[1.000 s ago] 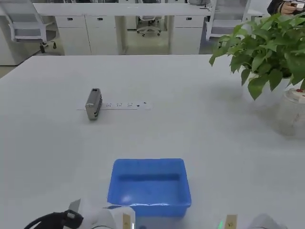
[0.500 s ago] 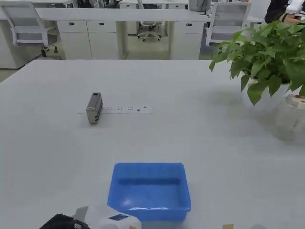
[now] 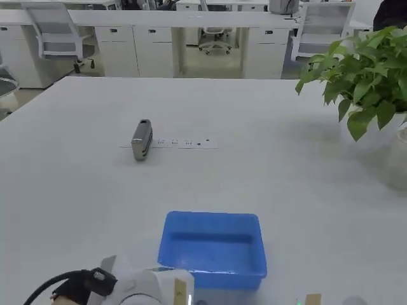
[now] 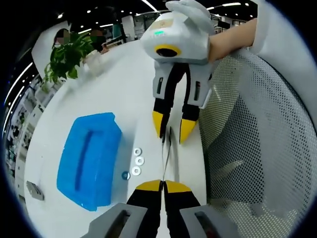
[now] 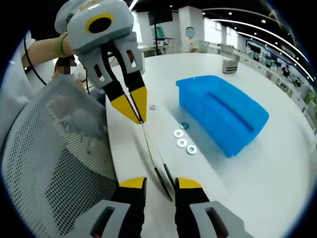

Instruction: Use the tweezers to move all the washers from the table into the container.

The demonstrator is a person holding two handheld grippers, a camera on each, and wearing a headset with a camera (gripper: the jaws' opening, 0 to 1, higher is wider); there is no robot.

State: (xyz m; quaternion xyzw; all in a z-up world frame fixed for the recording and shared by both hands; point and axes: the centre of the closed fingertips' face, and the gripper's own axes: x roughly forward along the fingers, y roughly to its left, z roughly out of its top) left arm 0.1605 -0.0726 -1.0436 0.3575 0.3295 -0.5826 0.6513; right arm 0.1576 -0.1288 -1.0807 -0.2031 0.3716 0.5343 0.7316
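Thin metal tweezers (image 5: 150,146) with dark prongs span both grippers: left gripper (image 4: 162,186) clamped on the joined end, right gripper (image 5: 161,184) narrowly parted with the prongs between its jaws, contact unclear. Silver washers (image 5: 182,143) lie on the table (image 3: 286,178) just beside the blue container (image 3: 213,277). Since a second ago the container is unmoved; only the camera shifted

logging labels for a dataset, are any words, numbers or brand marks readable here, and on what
No text in these pictures can be read.
Power strip: small dark marks, too small to read.
Grey block at the strip's end: no marking can be made out.
Blue container: no label visible on it.
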